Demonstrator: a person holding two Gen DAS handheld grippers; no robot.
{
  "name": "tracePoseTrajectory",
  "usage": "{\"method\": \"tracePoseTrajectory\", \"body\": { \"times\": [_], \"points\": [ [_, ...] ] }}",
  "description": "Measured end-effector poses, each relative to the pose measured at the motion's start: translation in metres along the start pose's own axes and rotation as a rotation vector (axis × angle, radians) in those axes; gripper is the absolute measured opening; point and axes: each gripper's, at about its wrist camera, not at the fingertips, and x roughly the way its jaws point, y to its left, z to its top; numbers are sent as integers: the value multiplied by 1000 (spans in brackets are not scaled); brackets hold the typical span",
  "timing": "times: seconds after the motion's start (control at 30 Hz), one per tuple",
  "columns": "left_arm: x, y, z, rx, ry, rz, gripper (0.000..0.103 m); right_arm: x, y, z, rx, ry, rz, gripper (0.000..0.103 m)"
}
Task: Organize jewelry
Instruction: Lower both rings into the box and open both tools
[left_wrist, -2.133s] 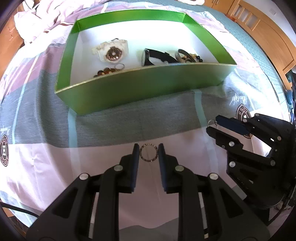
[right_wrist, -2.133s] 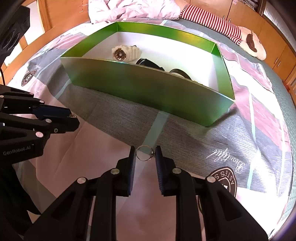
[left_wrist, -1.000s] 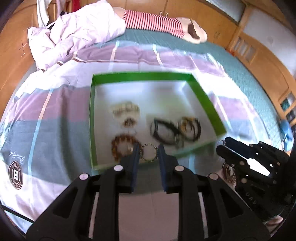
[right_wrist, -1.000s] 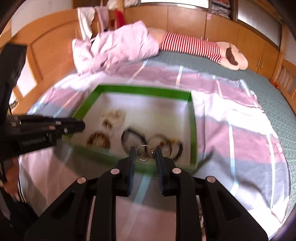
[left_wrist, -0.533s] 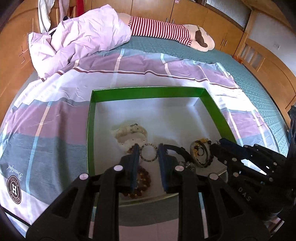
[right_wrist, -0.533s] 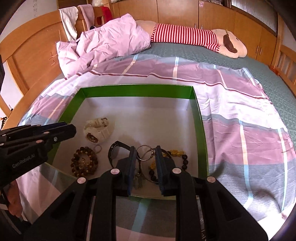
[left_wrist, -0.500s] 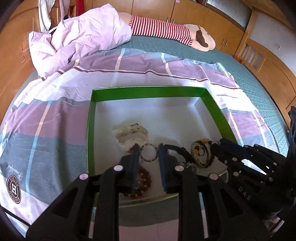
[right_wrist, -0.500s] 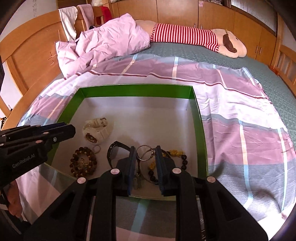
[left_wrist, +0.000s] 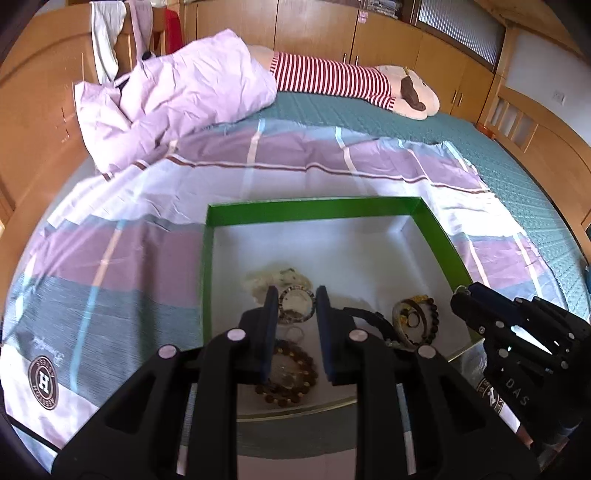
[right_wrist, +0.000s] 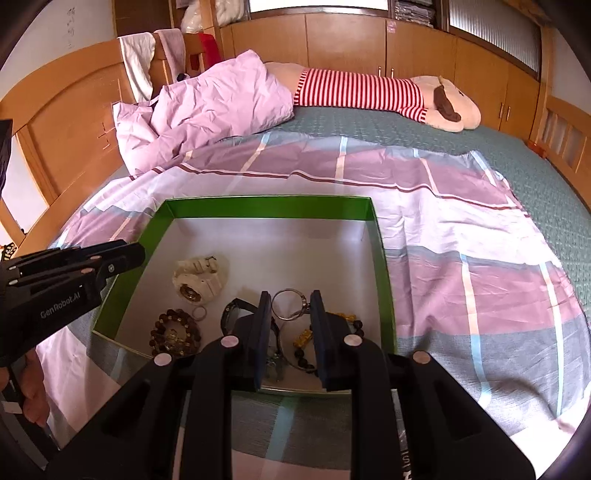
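So both grippers are carrying something over the green box (right_wrist: 380, 258) right now. Left gripper (left_wrist: 294, 308) is pinched narrow on a beaded ring (left_wrist: 296, 305), held flat-ish across the fingers, and it hangs over the near-left part of the box, above the white watch (right_wrist: 199, 278) and the brown bead bracelet (left_wrist: 288, 376). Right gripper (right_wrist: 289, 306) is clamped on a thin silver ring (right_wrist: 290, 303) with a little setting on its right side, hovering above the black watch (right_wrist: 236, 310) and the dark bead bracelet with gold charms (right_wrist: 314, 339). Key thing for the drop: each piece sits directly over the box floor, so it's basically straight down (right one is nearer the crowded right corner, I'd guess it could land on the bracelets). Box rests on a soft plaid bedsheet (right_wrist: 461, 240), so it may wobble. Bedroom, wooden wardrobes, lilac duvet (left_wrist: 177, 99), striped plush toy (right_wrist: 369, 92) at the back.
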Motion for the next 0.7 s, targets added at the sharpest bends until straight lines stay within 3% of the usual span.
{"method": "tracePoseTrajectory", "body": {
  "times": [0.7],
  "points": [
    [7, 5, -7, 22, 53, -6, 21, 25, 14, 5, 18, 24, -18, 21]
  ]
}}
